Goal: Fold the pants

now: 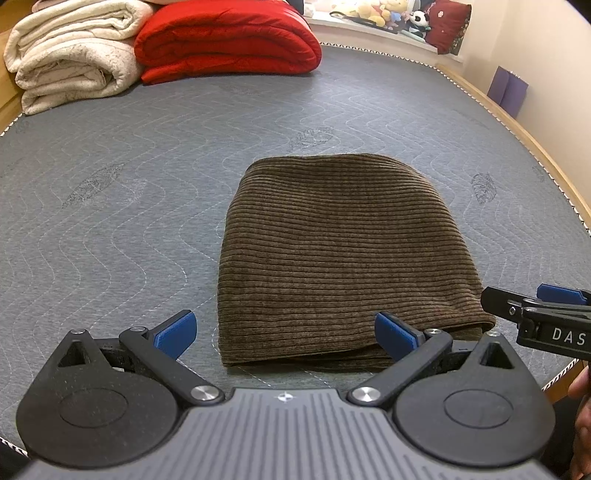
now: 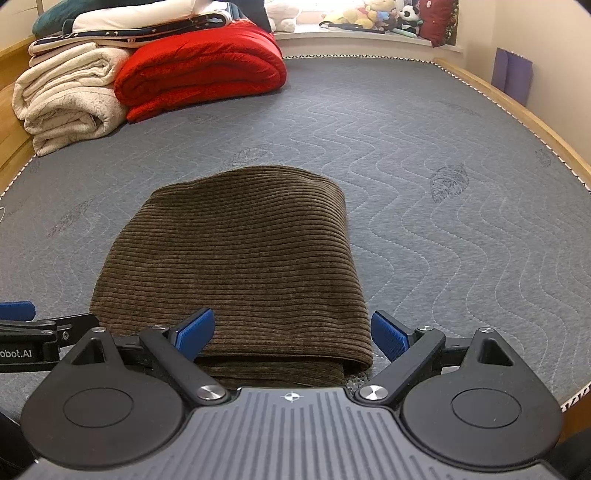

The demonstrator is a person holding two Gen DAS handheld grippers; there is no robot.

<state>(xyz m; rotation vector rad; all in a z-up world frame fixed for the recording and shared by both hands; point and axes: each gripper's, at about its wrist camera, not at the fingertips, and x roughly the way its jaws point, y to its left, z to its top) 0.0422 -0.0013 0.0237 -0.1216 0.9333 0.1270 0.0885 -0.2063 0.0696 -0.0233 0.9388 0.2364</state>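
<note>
Grey quilted mattress (image 1: 147, 177) with wavy stitching fills both views, edged by a wooden bed frame (image 1: 524, 144). Far ahead of both tongs, toward the left, sit a rolled cream blanket (image 1: 70, 55) and a folded red quilt (image 1: 225, 40), touching each other. Beyond them a window ledge carries a row of plush toys (image 1: 380, 14) and a dark red cushion (image 1: 447, 26). A purple item (image 1: 508, 90) leans on the wall ahead to the right.

The pants (image 1: 332, 251), brown ribbed corduroy, lie folded into a compact stacked rectangle on the mattress, with the layered edges showing at the near side.

The left tongs (image 1: 284, 330) are spread wide, holding nothing; the blue right pad (image 1: 393, 334) overlaps the near edge of the pants, while the left pad hangs over bare mattress. The near left corner of the pants lies between the fingers.

The right tongs (image 2: 291, 332) are also spread wide and empty. Their left pad (image 2: 194, 332) overlaps the near edge of the pants, and the right pad stands just beside the near right corner. Each pair of tongs appears at the edge of the other's view.
</note>
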